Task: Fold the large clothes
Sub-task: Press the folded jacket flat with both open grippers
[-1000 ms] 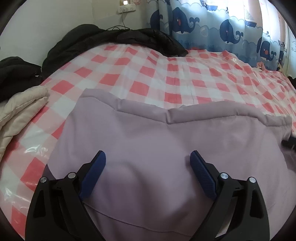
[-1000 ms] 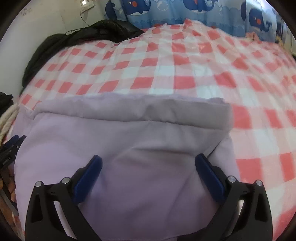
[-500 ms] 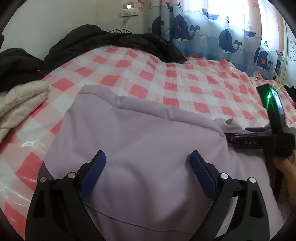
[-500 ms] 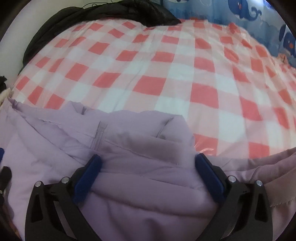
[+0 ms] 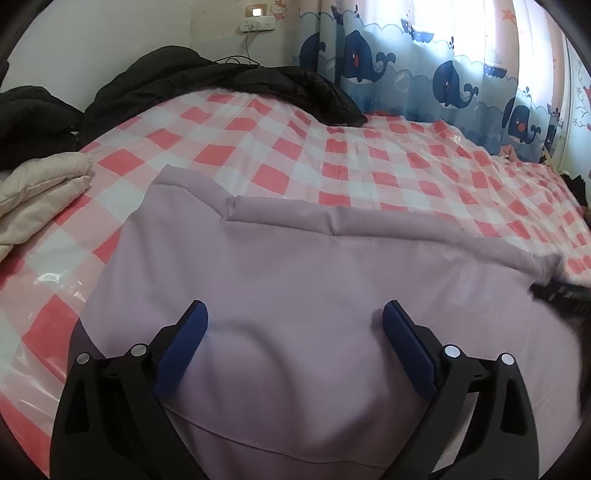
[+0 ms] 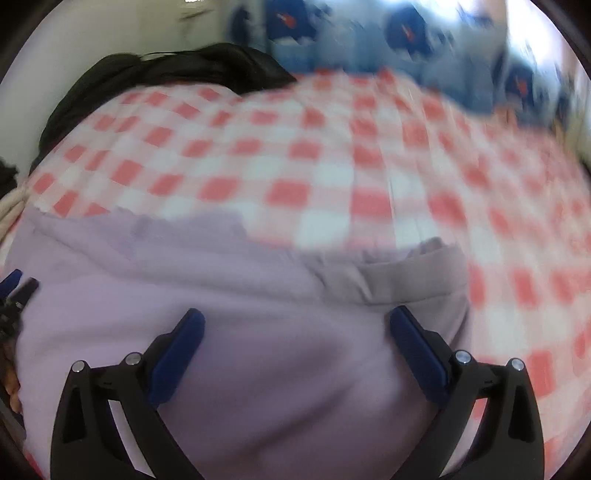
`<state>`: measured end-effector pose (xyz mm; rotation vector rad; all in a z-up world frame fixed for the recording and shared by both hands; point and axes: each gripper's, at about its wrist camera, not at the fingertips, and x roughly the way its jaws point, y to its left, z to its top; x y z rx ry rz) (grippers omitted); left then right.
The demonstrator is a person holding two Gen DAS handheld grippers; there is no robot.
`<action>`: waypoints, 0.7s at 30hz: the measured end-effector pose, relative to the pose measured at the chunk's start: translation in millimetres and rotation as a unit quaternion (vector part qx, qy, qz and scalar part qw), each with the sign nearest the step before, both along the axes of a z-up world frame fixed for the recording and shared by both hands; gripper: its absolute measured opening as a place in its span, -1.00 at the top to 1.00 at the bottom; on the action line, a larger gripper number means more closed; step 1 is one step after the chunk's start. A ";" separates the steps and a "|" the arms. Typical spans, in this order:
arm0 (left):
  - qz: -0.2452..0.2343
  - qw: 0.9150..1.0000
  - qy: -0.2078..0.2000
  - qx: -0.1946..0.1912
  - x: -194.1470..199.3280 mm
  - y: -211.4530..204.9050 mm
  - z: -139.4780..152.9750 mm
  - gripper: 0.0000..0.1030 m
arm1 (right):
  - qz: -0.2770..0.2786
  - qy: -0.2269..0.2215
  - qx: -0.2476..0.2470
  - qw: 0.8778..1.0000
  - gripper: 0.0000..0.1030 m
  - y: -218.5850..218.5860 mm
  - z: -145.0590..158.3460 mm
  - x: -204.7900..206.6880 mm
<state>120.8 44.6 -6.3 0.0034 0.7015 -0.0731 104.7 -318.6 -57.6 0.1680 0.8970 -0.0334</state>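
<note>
1. Nearest in the left wrist view, the left hand-held gripper (image 5: 295, 343) hangs over the lilac garment (image 5: 295, 280) with its blue fingers (image 5: 183, 347) spread wide and nothing between them. That reads as a hover between grasps: open jaws are ready to drop onto cloth and pinch the next edge.

2. The right hand-held gripper (image 6: 295, 345) is likewise spread wide and empty above the same garment (image 6: 207, 295). Its view is smeared by motion, so I cannot tell whether the finger pads touch the fabric or clear it.

3. The garment lies on the near part of the bed (image 5: 369, 162), on the red-and-white checked cover, already doubled over. A padded folded edge (image 5: 332, 221) runs across its far side, and in the right wrist view a greyer flap (image 6: 406, 273) sticks out at the garment's right end. I judge the fold is partway done, with that end the likeliest place to tidy or take hold of.

4. At the bed's left edge sits a cream folded bundle (image 5: 40, 192), kept apart from the lilac piece, probably as a finished stack out of the working space.

5. Farther off, dark clothing (image 5: 221, 85) is heaped along the head of the bed against the wall, well clear of the folding area.

6. Behind the bed's far right corner hangs a whale-print curtain (image 5: 424, 74), with a wall socket (image 5: 256, 24) to its left.
</note>
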 end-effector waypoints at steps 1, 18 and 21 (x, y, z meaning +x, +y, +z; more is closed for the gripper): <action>0.002 1.000 -0.001 0.009 -0.2 -2.4 -1.1 -0.79 | 0.001 -0.001 0.001 1.000 -0.89 -0.6 -2.7 0.6; 0.002 1.000 -0.003 0.020 -3.0 -8.2 -8.0 -0.81 | -0.015 -0.036 -0.019 0.999 -0.89 -9.1 0.5 -55.5; 0.003 1.000 -0.002 0.022 -2.3 -7.9 -8.9 -0.81 | -0.012 -0.032 -0.007 0.999 -0.89 -12.1 1.9 -55.5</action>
